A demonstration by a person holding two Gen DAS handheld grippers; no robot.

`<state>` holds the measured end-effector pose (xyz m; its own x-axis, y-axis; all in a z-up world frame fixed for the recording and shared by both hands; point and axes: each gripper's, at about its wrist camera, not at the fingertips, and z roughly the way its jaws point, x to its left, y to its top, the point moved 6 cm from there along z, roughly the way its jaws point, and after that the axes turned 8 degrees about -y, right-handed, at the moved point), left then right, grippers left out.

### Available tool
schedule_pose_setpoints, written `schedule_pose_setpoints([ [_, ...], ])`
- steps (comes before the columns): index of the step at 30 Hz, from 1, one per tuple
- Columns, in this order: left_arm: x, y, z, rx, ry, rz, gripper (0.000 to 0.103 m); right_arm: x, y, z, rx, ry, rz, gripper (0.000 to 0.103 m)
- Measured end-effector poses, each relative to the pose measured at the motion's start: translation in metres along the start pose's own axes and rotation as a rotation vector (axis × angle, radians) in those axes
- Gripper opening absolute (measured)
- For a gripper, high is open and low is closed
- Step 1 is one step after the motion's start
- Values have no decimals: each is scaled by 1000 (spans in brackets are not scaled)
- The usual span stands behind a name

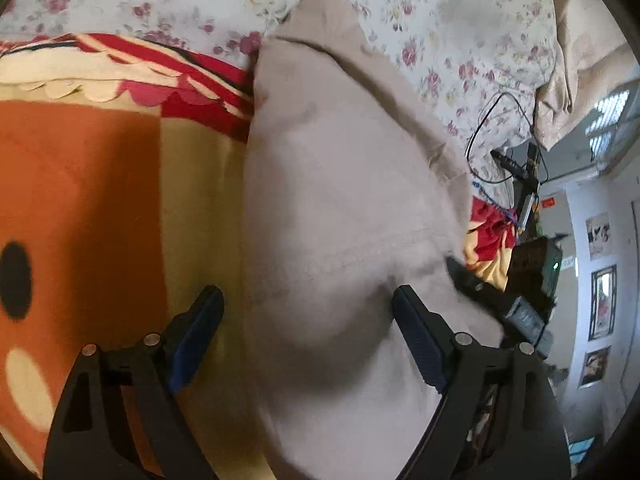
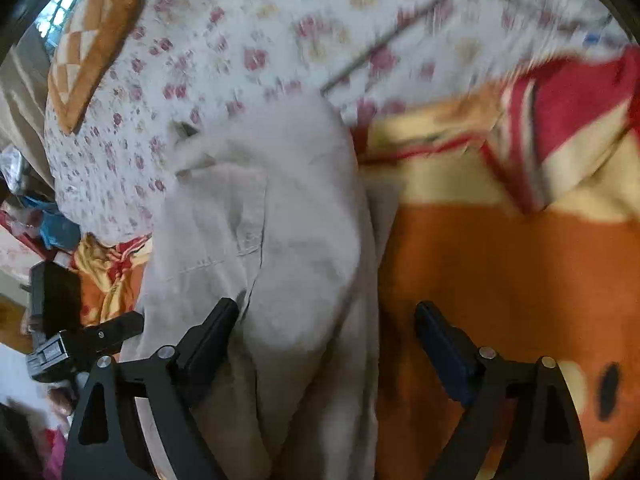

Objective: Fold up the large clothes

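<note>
A large pale beige garment (image 1: 340,184) lies lengthwise on an orange, yellow and red blanket (image 1: 100,168) on the bed. My left gripper (image 1: 306,298) hovers open over the garment's near left edge, one finger above the blanket and the other above the cloth, gripping nothing. In the right wrist view the same garment (image 2: 256,216) shows a seam and a pocket. My right gripper (image 2: 326,310) stands open astride its right edge, beside the blanket (image 2: 500,272), with no pad pressing on the cloth. Each gripper shows at the edge of the other's view: the right gripper (image 1: 480,292), the left gripper (image 2: 80,340).
A floral sheet (image 1: 440,32) covers the bed beyond the garment, with a thin black cable (image 1: 496,136) lying on it. An orange checked pillow (image 2: 92,40) rests at the far left. Pictures hang on a wall (image 1: 600,280) past the bed's edge, and clutter (image 2: 36,216) sits beside the bed.
</note>
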<state>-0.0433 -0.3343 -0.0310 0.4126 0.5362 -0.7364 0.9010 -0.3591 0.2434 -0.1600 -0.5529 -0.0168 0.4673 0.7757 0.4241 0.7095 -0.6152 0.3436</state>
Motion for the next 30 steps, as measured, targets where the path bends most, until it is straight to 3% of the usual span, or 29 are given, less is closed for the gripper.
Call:
schedule_pose_setpoints([
  [2,-6,-1,4,-4,2,50,95,7,2,4,3,45,-16,96],
  [4,-10,0,9,9,26,65,95,17,1,11,24,129,-11,83],
  [5,-14,1,12,18,29,72,91,21,1,15,39,155,4,70],
  [6,-22,0,11,21,9,90,74,24,0,16,30,140,18,63],
  [9,-43,-5,-9,3,12,169,46,42,-3,-1,1,159,-16,40],
  [11,-55,-12,-31,-7,4,206,43,57,-9,-18,-8,190,-38,37],
  [16,-66,-51,-101,-32,8,233,43,101,-49,-60,11,307,-109,36],
  [18,-57,-76,-122,-35,37,243,43,118,-76,-62,41,350,-128,39],
  [19,-49,-93,-127,-23,86,252,43,121,-87,-59,66,356,-120,44],
  [20,-39,-107,-127,-5,135,248,45,121,-101,-51,107,330,-116,57],
  [22,-11,-129,-123,44,241,215,49,117,-124,-37,174,195,-164,62],
  [24,10,-139,-128,28,294,168,67,115,-128,-45,140,112,-211,62],
  [26,16,-136,-144,-49,290,118,79,118,-119,-70,69,109,-203,62],
  [30,12,-118,-160,-193,342,94,82,148,-92,-117,-68,179,-216,63],
])
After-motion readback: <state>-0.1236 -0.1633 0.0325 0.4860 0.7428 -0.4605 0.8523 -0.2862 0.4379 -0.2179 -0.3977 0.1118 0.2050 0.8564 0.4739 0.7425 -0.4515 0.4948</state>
